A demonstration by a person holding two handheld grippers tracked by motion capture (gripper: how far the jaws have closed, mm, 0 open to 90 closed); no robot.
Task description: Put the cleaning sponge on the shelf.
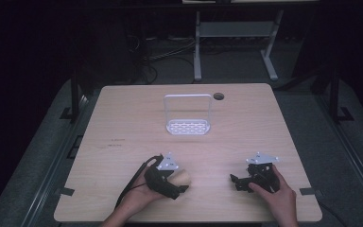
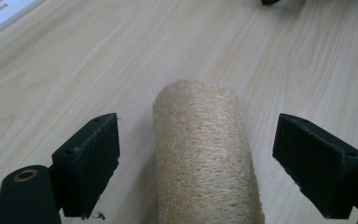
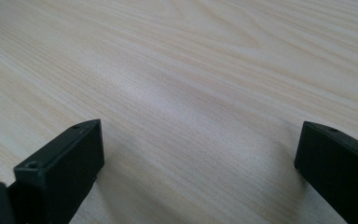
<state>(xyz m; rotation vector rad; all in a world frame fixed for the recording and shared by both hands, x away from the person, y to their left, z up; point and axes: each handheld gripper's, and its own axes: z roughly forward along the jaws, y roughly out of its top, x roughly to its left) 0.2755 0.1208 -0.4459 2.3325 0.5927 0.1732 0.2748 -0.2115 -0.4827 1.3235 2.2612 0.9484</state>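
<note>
I hold one pair of tongs in each hand, two in all, low over the near part of the wooden table (image 1: 123, 118). My left gripper (image 2: 196, 154) has its jaws spread wide, one on each side of a single loofah roll (image 2: 205, 158). The roll lies on its side on the table between the jaws, with a gap to each, so neither pad touches it. From the high view the roll (image 1: 183, 177) sits just beside my left hand (image 1: 142, 194), near the table's front edge.

My right gripper (image 3: 200, 172) is also open, jaws well apart, with bare wood between them. In the high view it rests near my right hand (image 1: 276, 194), well apart from the roll.

One white rack (image 1: 187, 115) with a slotted base and a tall looped frame stands farther back, near the middle of the table. Some small dark marks (image 1: 113, 143) lie on the wood to the left; they may be writing, but I cannot read them. I see no brand or label on anything.
</note>
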